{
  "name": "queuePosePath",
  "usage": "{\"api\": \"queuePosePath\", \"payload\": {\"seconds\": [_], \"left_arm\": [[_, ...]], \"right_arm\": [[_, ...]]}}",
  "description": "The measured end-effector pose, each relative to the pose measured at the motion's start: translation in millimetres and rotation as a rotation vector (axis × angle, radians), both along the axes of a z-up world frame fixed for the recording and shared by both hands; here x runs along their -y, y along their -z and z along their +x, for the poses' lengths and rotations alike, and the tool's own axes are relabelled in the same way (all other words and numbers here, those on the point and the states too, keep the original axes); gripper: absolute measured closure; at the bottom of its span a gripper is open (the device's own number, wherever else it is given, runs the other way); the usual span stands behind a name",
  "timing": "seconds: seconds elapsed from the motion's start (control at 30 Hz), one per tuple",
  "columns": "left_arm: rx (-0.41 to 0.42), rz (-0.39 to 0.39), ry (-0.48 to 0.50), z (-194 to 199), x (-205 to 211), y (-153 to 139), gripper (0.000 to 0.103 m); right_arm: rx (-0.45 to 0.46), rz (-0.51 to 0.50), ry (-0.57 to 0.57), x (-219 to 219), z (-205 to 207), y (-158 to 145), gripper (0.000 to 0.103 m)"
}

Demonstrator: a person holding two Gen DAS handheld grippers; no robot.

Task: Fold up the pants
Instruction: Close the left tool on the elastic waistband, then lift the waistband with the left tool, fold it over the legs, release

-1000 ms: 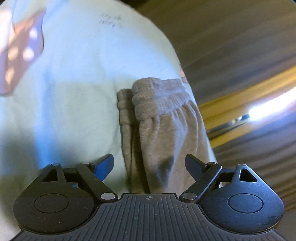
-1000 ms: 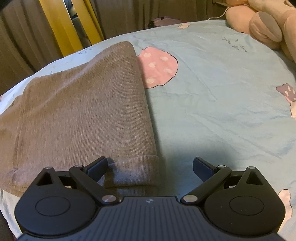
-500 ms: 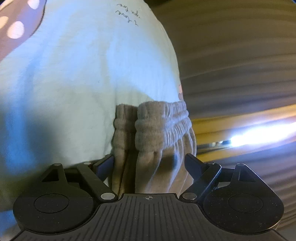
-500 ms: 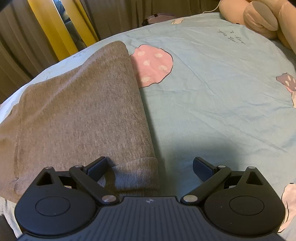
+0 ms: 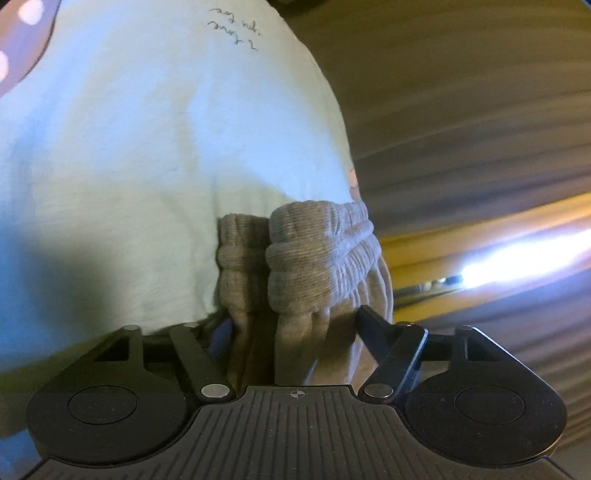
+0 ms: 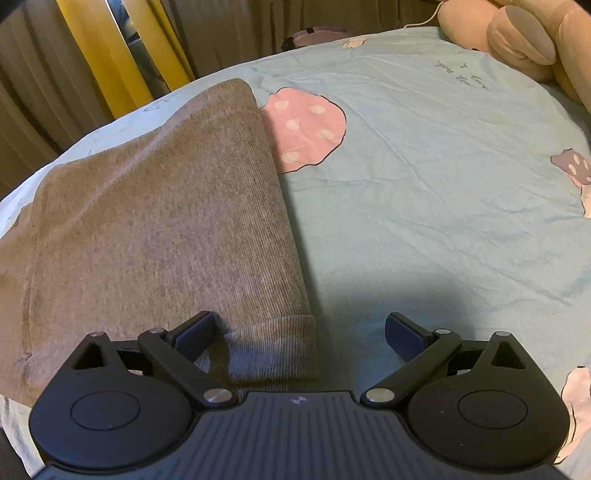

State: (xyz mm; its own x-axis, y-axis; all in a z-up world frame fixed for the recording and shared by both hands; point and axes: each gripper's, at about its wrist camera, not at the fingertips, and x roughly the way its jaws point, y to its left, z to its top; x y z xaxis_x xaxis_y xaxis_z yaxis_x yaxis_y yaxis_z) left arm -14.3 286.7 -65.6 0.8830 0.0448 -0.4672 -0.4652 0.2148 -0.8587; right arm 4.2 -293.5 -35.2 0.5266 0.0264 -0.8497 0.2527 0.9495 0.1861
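Grey knit pants lie on a pale blue bed sheet. In the left wrist view their gathered elastic waistband (image 5: 314, 254) sits between the fingers of my left gripper (image 5: 291, 328), whose jaws stand open around the bunched fabric without pinching it. In the right wrist view the pant legs (image 6: 155, 221) lie flat to the left, and the ribbed cuff (image 6: 273, 347) lies between the fingers of my right gripper (image 6: 299, 332), which is open with its left fingertip (image 6: 195, 328) over the cloth.
The sheet (image 6: 443, 184) has a pink spotted mushroom print (image 6: 306, 129) beside the pants. Plush toys (image 6: 517, 33) lie at the far right. Yellow and brown curtains (image 6: 110, 55) hang beyond the bed edge.
My left gripper has moved forward, so the waistband now sits deep between its open fingers. My right gripper has crept slightly forward over the cuff.
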Motion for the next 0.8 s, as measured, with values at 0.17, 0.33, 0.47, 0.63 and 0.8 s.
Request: {"api": "queuePosePath", "payload": {"seconds": [0.17,0.33,0.47,0.63,0.8], "left_arm": [[-0.082,0.153,0.054,14.8,9.6,-11.0,0.058],[-0.029,0.222,0.072,-1.9,17.2,-35.6,0.07],[-0.016,0.505,0.172,1.9,54.0,-90.1,0.076],[0.1,0.738,0.348,8.3,120.0,-156.8,0.081],[0.314,0.889,0.558,9.0,216.6,-202.3,0.1]], "right_arm": [[0.004,-0.014,-0.005,-1.1,-1.4,-1.6,0.004],[0.01,-0.012,-0.007,0.3,-2.4,-1.9,0.004],[0.022,-0.009,-0.004,0.7,-4.2,-3.9,0.004],[0.054,0.015,0.017,4.9,-9.2,-8.0,0.004],[0.087,0.052,0.047,13.2,-15.0,-11.4,0.004]]}}
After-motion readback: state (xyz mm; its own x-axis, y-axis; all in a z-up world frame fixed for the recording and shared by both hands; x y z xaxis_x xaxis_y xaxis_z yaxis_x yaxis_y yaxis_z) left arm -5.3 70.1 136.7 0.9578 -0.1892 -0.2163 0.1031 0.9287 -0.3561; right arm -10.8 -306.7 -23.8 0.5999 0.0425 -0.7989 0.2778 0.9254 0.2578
